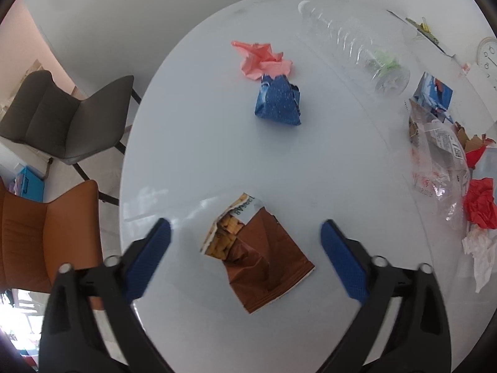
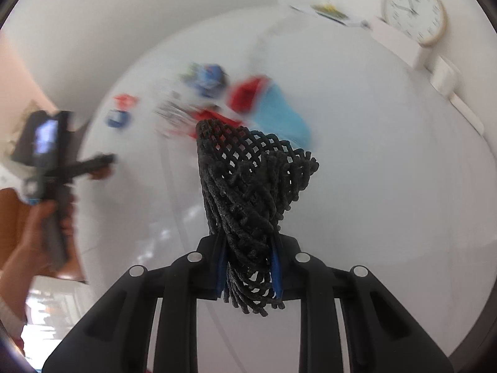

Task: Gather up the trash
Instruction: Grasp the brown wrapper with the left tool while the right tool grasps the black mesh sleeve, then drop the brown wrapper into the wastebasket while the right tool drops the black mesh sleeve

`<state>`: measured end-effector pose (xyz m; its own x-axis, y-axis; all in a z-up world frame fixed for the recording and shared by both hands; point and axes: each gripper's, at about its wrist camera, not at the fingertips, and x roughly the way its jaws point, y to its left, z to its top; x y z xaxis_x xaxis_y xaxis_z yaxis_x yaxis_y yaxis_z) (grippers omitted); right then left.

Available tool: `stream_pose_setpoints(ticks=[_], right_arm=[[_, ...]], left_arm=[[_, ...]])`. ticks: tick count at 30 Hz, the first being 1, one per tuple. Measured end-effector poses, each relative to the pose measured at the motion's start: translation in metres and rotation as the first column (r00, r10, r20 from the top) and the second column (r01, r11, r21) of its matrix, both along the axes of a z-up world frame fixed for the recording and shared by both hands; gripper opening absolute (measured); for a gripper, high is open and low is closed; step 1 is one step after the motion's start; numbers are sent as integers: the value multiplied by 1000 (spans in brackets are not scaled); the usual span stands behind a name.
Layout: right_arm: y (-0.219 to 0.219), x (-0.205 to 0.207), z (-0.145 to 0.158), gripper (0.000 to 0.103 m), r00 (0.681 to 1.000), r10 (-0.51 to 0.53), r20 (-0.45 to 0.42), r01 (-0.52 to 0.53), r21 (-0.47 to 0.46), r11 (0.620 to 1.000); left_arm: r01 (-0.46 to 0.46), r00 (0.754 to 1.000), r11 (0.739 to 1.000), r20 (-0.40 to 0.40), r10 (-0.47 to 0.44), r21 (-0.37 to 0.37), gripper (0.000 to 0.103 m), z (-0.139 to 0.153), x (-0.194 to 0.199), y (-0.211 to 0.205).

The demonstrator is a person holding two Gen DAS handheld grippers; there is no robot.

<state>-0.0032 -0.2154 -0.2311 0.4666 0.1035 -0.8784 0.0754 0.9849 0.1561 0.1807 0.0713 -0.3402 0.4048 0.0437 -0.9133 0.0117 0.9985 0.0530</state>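
The left claw [image 1: 245, 233] hangs released over the torn brown snack packet [image 1: 261, 267] on the white worktop [image 1: 192, 143], its print unreadable; the right claw [image 2: 248, 267] clenches black foam netting [image 2: 251, 192].

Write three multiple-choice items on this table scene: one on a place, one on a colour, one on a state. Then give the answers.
1. Where is the brown snack wrapper?
A. between the left tongs' fingers
B. under the clear bottle
C. on the grey chair

2. What colour is the crumpled paper touching the blue wrapper?
A. green
B. pink
C. black

3. What are the right tongs doing?
A. standing wide open
B. gripping the black mesh
C. gripping the clock

Answers:
1 A, it lies on the table between the open blue pads.
2 B, pink paper sits against the wrapper's top.
3 B, mesh bunches between both pads.
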Motion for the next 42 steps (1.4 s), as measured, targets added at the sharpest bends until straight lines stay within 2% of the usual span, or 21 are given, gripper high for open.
stream_pose_setpoints(ticks=[3, 6, 11, 14, 18, 24, 27, 35, 42], right_arm=[[17, 16, 5, 24, 998, 53, 32, -55, 49, 997], [30, 28, 2, 24, 996, 85, 40, -87, 74, 993], [43, 42, -7, 26, 991, 126, 33, -129, 106, 986], [46, 46, -12, 26, 990, 141, 22, -142, 120, 983], [50, 50, -20, 26, 987, 158, 5, -157, 137, 978], [59, 48, -24, 26, 981, 193, -5, -190, 136, 972], [65, 44, -19, 26, 976, 218, -2, -215, 136, 967], [105, 26, 10, 26, 940, 339, 37, -341, 99, 935], [170, 0, 25, 27, 916, 398, 51, -401, 105, 910]], left_arm=[[-26, 1000, 999, -7, 26, -28, 85, 0, 2, 4], [-43, 999, 997, -9, 43, -58, 74, 1, 3, 7], [-36, 999, 997, -4, 35, -62, 47, 5, 1, 6], [-28, 1000, 997, -9, 28, -76, 35, 7, -3, 4], [-34, 999, 988, -24, 30, -151, 34, 11, -10, 6], [-10, 1000, 985, -23, 6, -171, 33, 24, -27, 0], [8, 1000, 983, -12, -10, -182, 33, 46, -47, -3], [30, 999, 992, 39, -25, -126, 33, 105, -111, 15], [94, 994, 993, 57, -90, -75, 33, 127, -162, 63]])
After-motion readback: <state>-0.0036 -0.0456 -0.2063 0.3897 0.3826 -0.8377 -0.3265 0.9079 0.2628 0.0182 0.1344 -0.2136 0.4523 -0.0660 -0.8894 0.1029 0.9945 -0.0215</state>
